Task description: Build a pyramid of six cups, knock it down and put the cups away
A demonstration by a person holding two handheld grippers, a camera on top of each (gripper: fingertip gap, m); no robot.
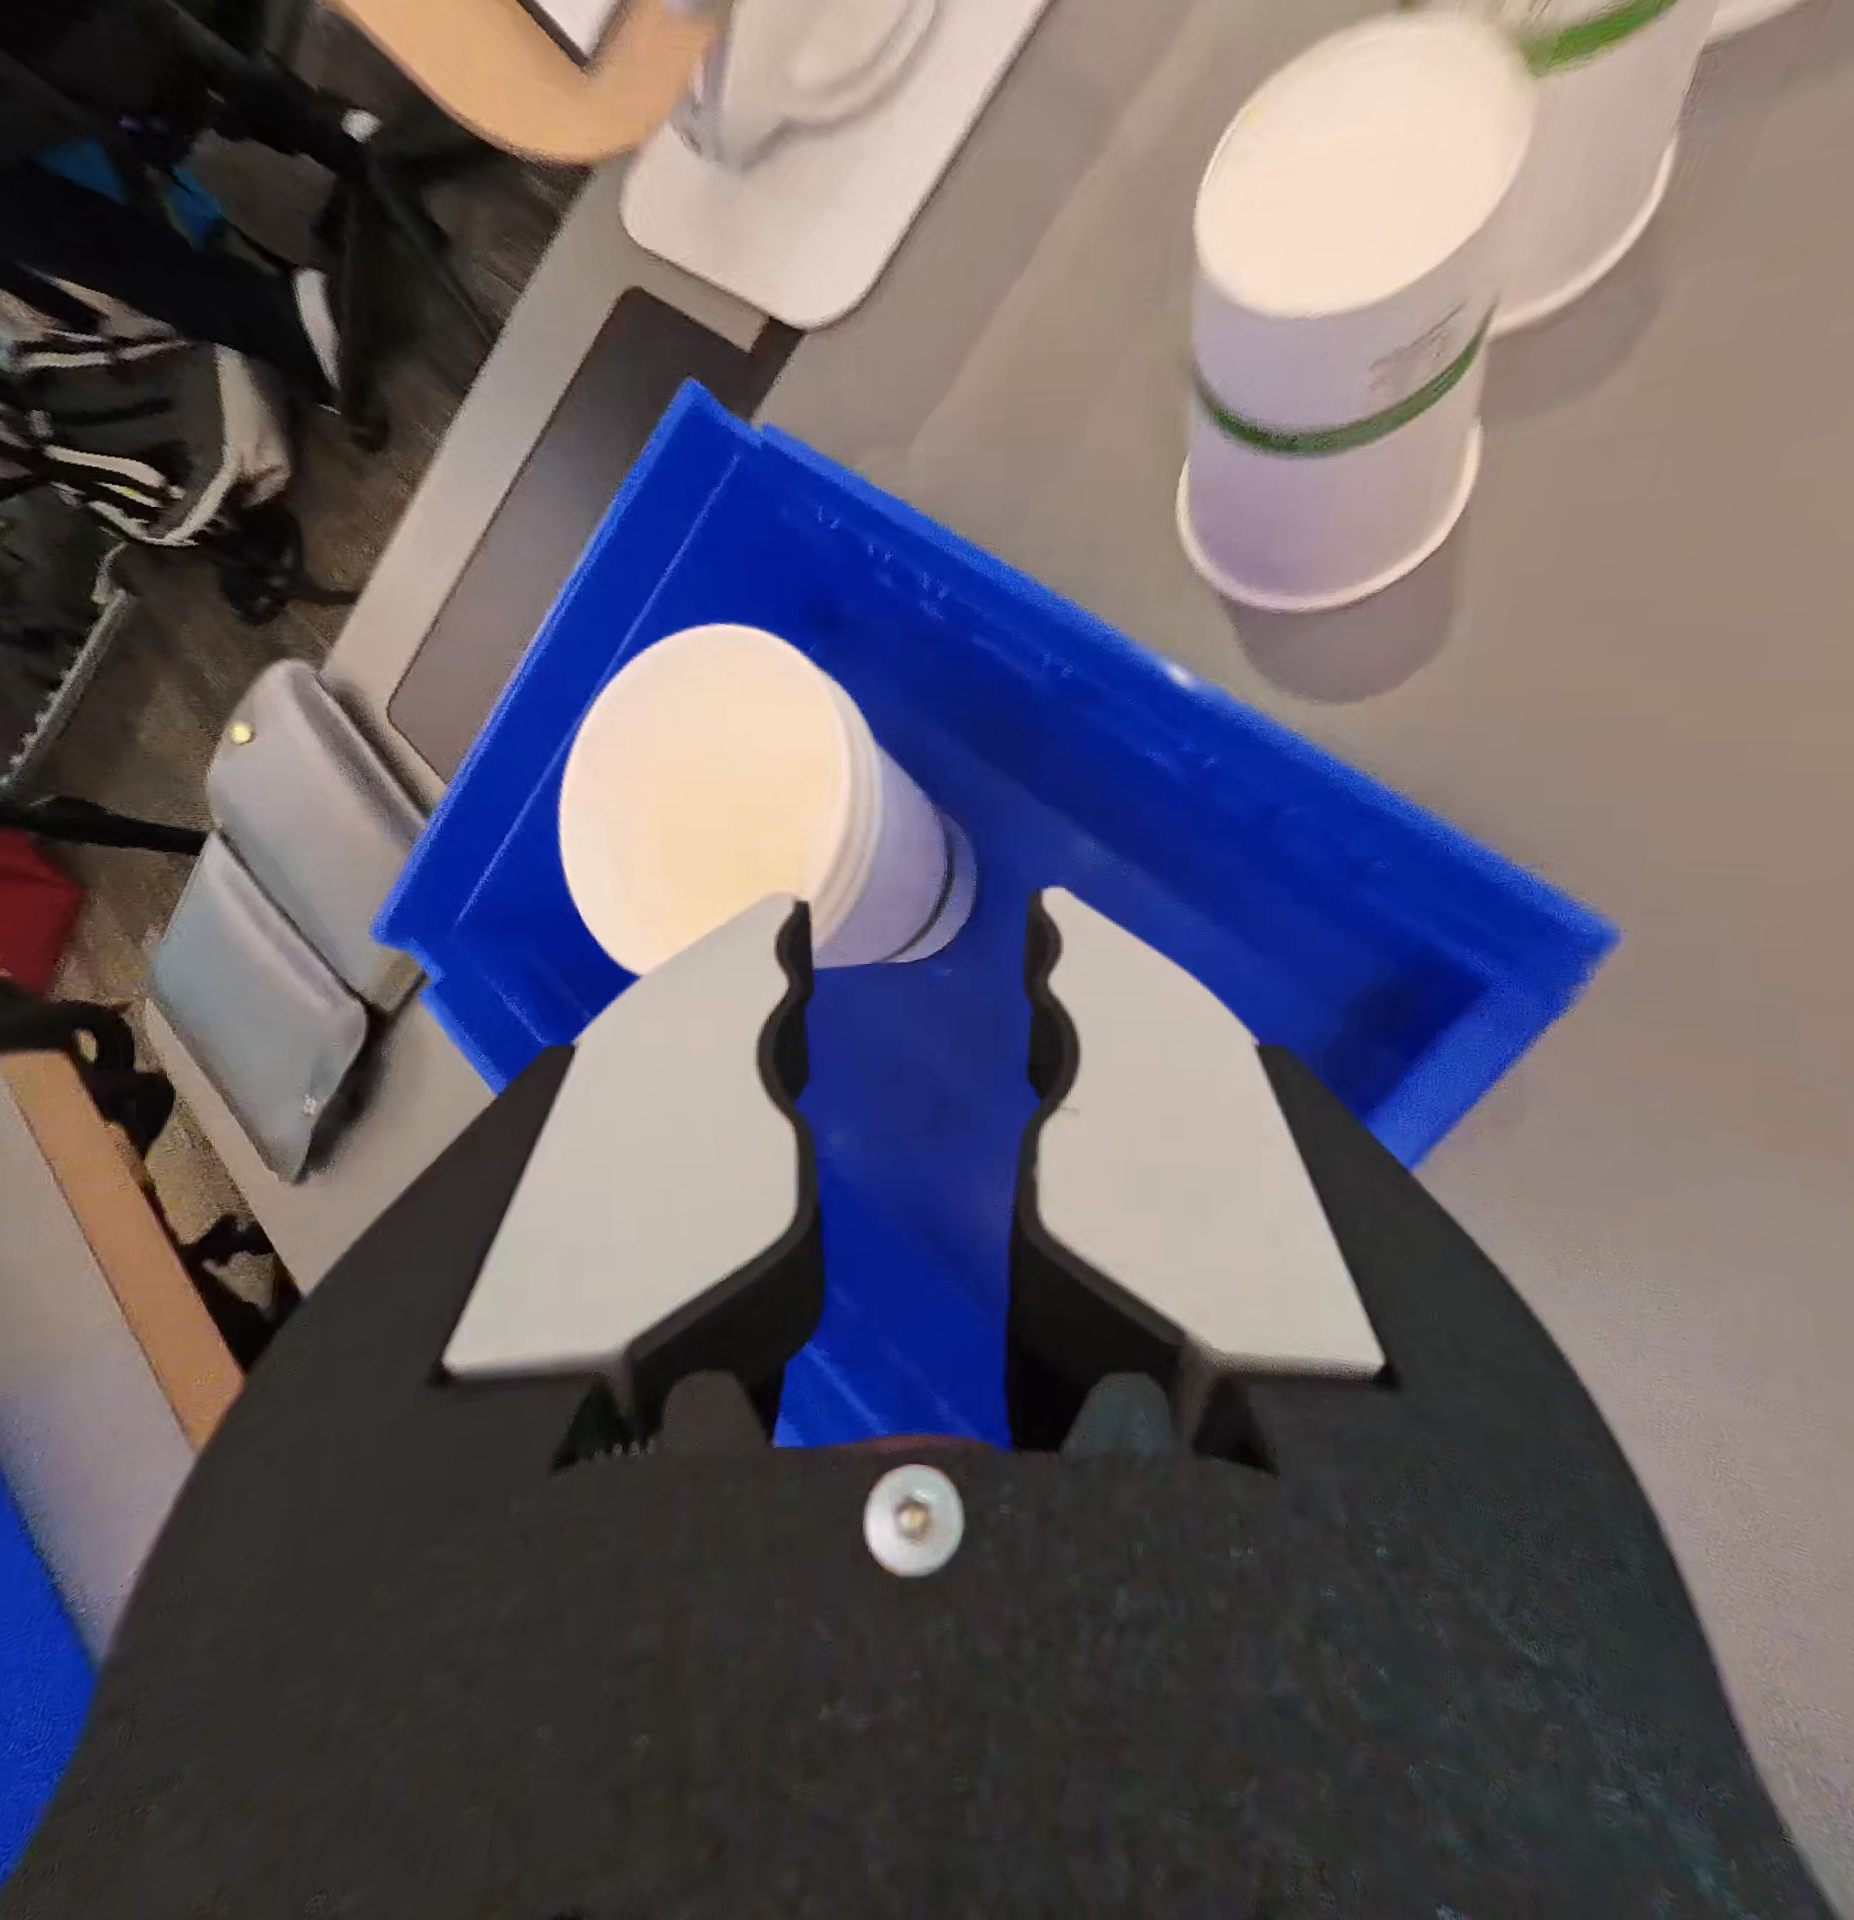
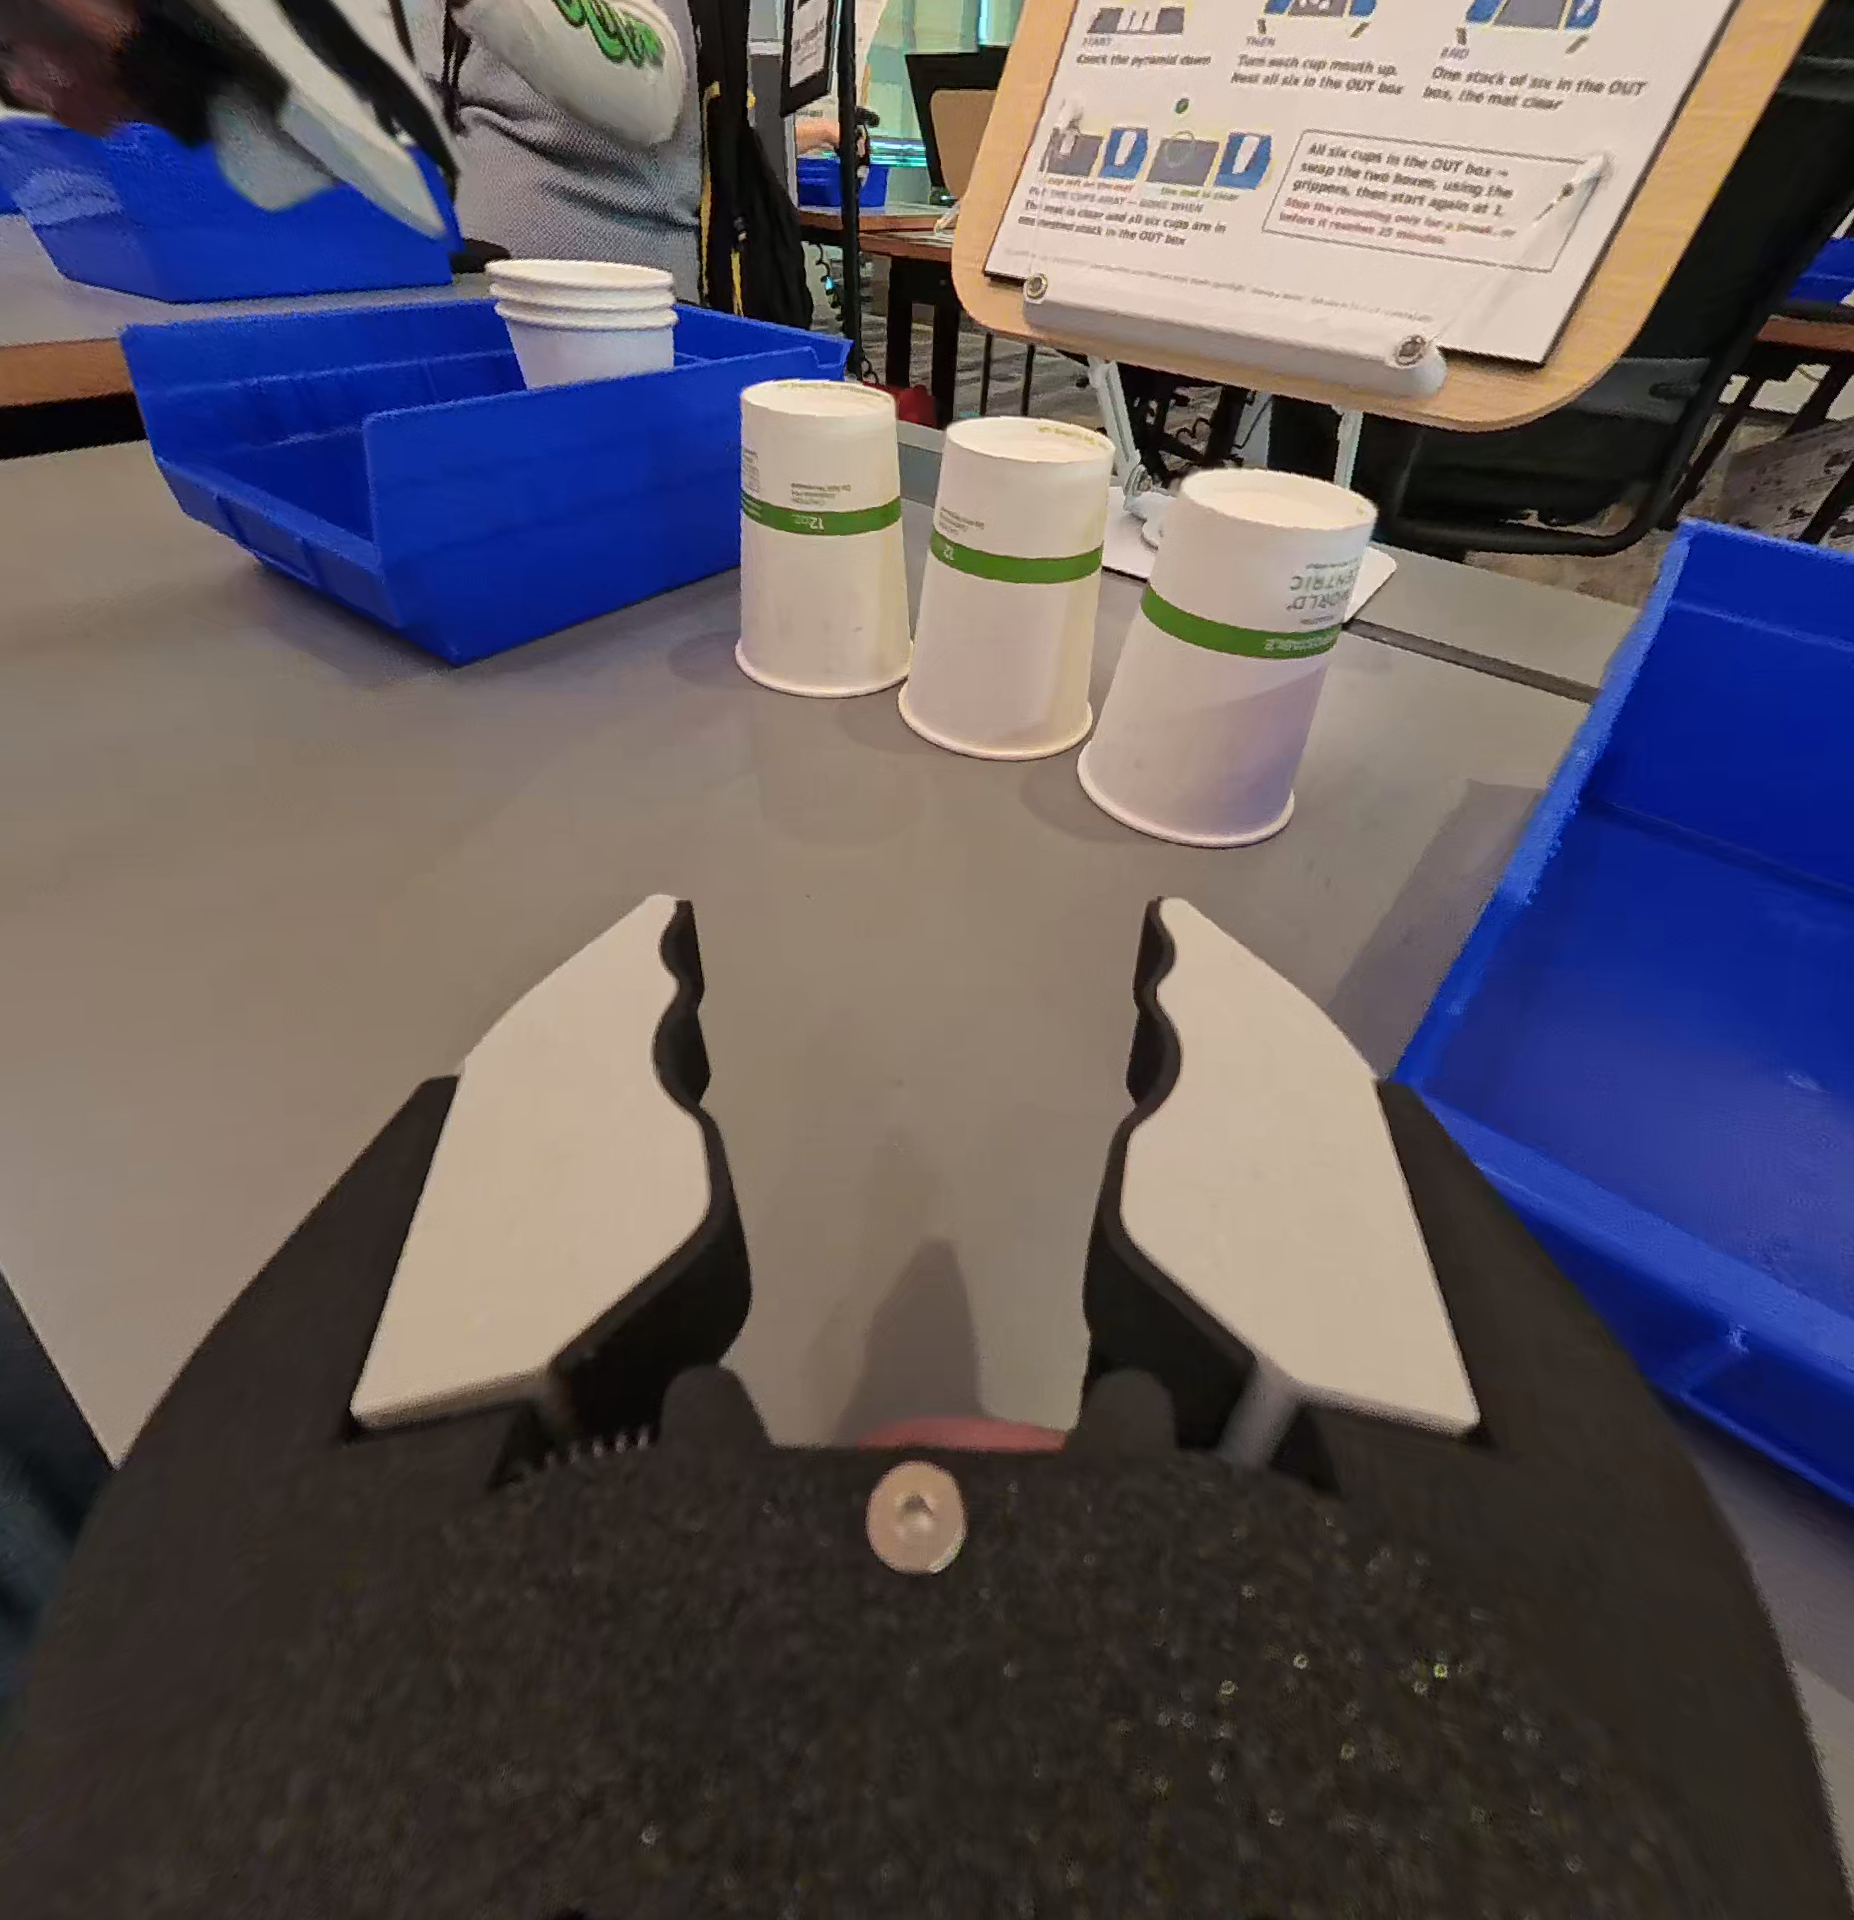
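3 white paper cups, each with a green band, stand mouth-down in a slanting row on the grey counter [image 2: 279, 831]: the far cup [image 2: 821, 540], the middle cup [image 2: 1006, 592] just beside it, and the near cup [image 2: 1214, 665], which tilts slightly. Behind them, a nested stack of cups [image 2: 585, 322] stands mouth-up inside the blue bin on the left [image 2: 466, 520], near its back wall; from above, its rims [image 1: 694, 800] read as a pale disc.

The left claw [image 1: 912, 935] hovers over that bin, released, holding nothing, its left finger just at the stack's rim. The right claw [image 2: 918, 935] hangs low above bare counter, spread wide and empty, with open grey surface between it and the cup row. A 2nd blue bin [image 2: 1681, 987] walls off the right side, and a tilted instruction board [image 2: 1318, 208] overhangs the far edge.
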